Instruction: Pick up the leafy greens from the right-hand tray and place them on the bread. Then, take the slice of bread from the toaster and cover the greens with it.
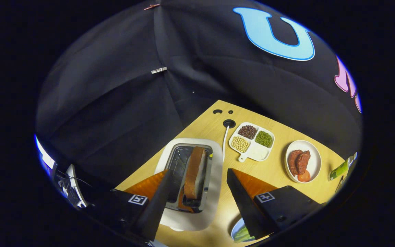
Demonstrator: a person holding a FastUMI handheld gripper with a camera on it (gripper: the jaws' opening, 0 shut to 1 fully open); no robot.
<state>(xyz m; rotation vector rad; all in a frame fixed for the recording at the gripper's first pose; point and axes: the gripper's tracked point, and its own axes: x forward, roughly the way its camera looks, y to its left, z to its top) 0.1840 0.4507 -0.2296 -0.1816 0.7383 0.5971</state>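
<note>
Two fingers of the gripper [197, 199] are standing well apart, released and grasping nothing, and they are framing the toaster [190, 181] from above. Nearest of all, just beside the right finger's base, a bit of the leafy greens [242, 235] is peeking out on a plate [235, 229], so the first half of the job is probably behind us, though the finger is hiding most of that spot and I cannot tell how the greens are lying. Between the fingers and slightly ahead of their tips, the slice of bread [195, 171] is standing upright on its edge in the toaster's slot, its crust facing the left finger. The risk, as I judge it, is coming from the narrow slot: if the fingers are lowering off-centre, one tip is likely hitting the metal rim instead of sliding beside the slice, and a hard squeeze is liable to be crushing or tearing soft bread. Further off, the cord [225, 142] is running beside the toaster, a snag hazard. Beyond lie a divided dish of beans [252, 141] and a plate of meat and tomato [314, 161].
</note>
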